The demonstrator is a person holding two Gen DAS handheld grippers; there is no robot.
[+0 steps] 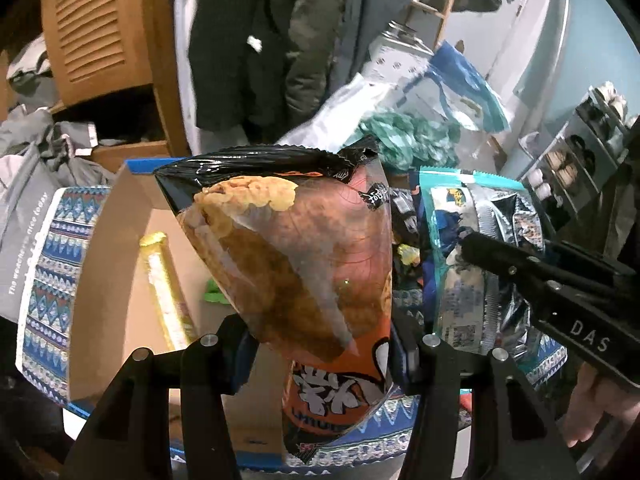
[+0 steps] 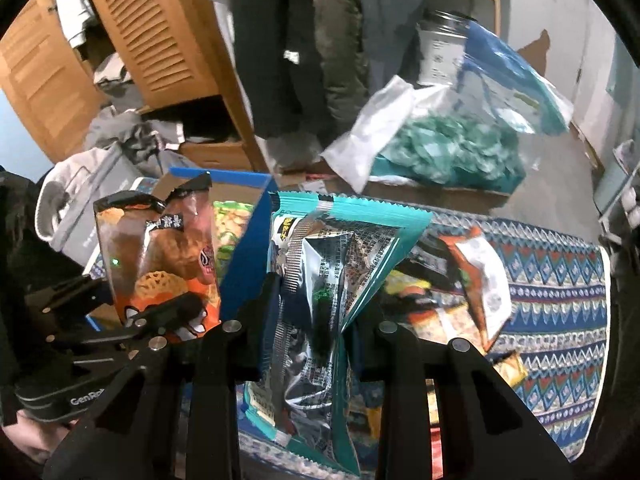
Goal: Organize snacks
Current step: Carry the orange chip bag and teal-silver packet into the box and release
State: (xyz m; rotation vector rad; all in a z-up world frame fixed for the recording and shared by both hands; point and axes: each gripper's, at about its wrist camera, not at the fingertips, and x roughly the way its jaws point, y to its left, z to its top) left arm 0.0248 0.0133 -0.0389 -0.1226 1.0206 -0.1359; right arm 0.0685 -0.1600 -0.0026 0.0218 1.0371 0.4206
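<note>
My left gripper (image 1: 324,352) is shut on an orange and black snack bag (image 1: 304,248), which hangs lifted over an open cardboard box (image 1: 120,264). The same orange bag (image 2: 160,256) shows at the left of the right wrist view, pinched by the left gripper (image 2: 176,316). My right gripper (image 2: 316,340) is shut on a teal and silver snack bag (image 2: 320,280), held up above the patterned cloth. That teal bag (image 1: 472,264) and the right gripper (image 1: 480,248) appear at the right of the left wrist view.
The box holds a long gold-wrapped pack (image 1: 164,288) and a green packet (image 2: 228,228). Several loose snack packets (image 2: 472,280) lie on the blue patterned cloth (image 2: 560,304). Behind are a bag of teal items (image 2: 448,152), hanging coats and a louvred wooden cupboard (image 2: 152,32).
</note>
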